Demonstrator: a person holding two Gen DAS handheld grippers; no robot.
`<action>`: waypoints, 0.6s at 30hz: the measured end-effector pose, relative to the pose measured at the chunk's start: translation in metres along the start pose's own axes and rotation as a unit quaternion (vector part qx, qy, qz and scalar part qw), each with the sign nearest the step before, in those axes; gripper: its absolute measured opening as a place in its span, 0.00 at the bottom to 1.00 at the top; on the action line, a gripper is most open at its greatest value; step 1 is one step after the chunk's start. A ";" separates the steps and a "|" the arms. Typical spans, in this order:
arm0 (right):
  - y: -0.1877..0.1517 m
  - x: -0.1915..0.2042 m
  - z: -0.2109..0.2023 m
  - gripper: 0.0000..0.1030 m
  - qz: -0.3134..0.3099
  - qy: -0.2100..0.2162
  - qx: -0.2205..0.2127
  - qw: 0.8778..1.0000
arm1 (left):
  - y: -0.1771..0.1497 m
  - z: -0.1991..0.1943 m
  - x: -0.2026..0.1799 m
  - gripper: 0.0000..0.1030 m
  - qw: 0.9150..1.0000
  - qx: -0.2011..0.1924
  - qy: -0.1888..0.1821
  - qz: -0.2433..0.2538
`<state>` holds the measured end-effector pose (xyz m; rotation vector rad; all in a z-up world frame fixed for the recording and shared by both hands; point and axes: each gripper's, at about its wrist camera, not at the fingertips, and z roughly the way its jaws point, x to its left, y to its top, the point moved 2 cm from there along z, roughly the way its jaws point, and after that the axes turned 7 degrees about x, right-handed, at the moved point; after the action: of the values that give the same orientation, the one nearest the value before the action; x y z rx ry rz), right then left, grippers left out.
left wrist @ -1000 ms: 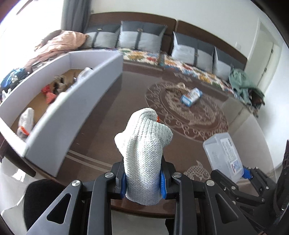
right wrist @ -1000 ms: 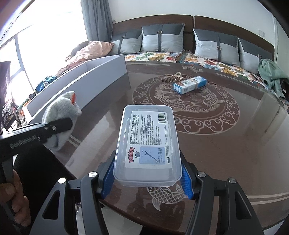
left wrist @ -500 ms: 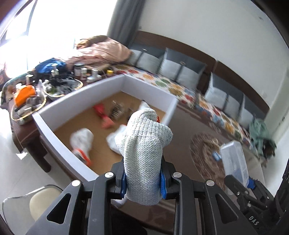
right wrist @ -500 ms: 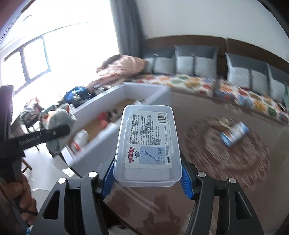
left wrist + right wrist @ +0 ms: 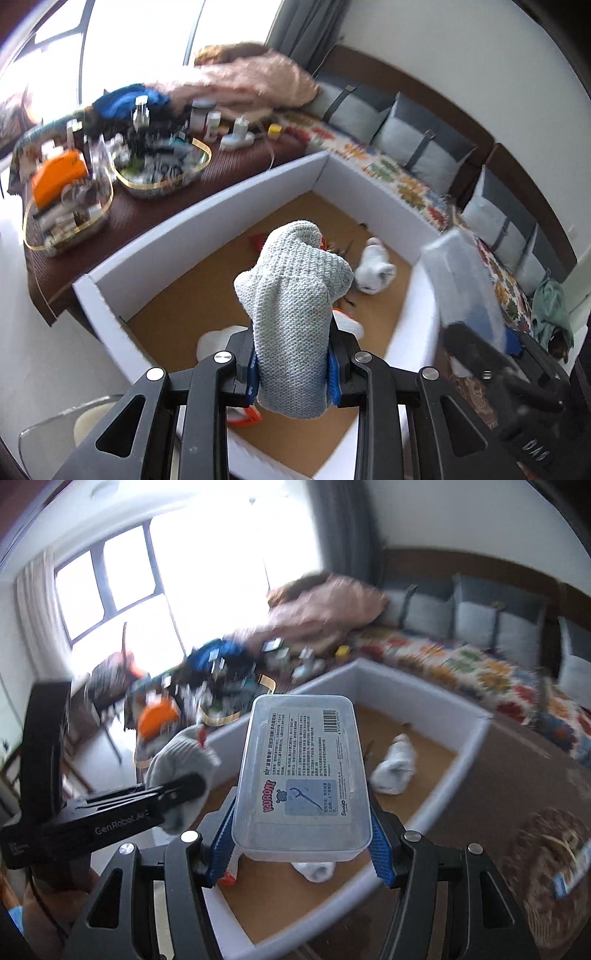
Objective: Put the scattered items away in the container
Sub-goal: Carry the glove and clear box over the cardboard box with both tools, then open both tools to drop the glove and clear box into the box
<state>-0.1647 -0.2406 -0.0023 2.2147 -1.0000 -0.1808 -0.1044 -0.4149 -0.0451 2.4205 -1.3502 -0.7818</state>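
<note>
My left gripper (image 5: 293,363) is shut on a grey knitted sock (image 5: 291,310) and holds it above the white-walled cardboard box (image 5: 207,225). My right gripper (image 5: 299,843) is shut on a clear plastic floss-pick box (image 5: 301,775), held over the same cardboard box (image 5: 469,734). The sock and left gripper show at the left of the right wrist view (image 5: 177,771). The plastic box shows blurred at the right of the left wrist view (image 5: 465,284). White socks (image 5: 375,269) and small red items lie on the brown floor inside.
A side table with glass trays of clutter (image 5: 159,166) stands beyond the box. A sofa with grey cushions (image 5: 424,147) runs along the wall. A blue-white carton (image 5: 567,880) lies on the patterned table at the right.
Both grippers have swung left from the patterned table to above the cardboard box, each still holding its item. The box interior now fills the view.
</note>
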 end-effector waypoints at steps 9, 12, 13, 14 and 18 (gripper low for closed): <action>0.040 0.010 0.119 0.60 -0.037 -0.006 0.118 0.992 | 0.040 0.067 0.030 0.28 0.996 0.083 0.017 -0.040; 0.043 0.003 0.146 0.60 -0.029 -0.005 0.166 0.986 | 0.043 0.083 0.036 0.30 0.992 0.114 0.025 -0.043; 0.044 0.000 0.154 0.60 -0.025 -0.007 0.181 0.983 | 0.044 0.088 0.037 0.31 0.991 0.126 0.026 -0.044; 0.045 -0.003 0.161 0.60 -0.023 -0.012 0.192 0.981 | 0.042 0.092 0.038 0.31 0.989 0.139 0.027 -0.045; 0.044 -0.015 0.173 0.62 -0.008 -0.039 0.217 0.975 | 0.037 0.103 0.045 0.66 0.984 0.161 0.037 -0.059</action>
<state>-0.2684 -0.3429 -0.1061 2.6281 -1.1506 -0.0590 -0.1704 -0.4691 -0.1269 2.7687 -1.4082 -0.5259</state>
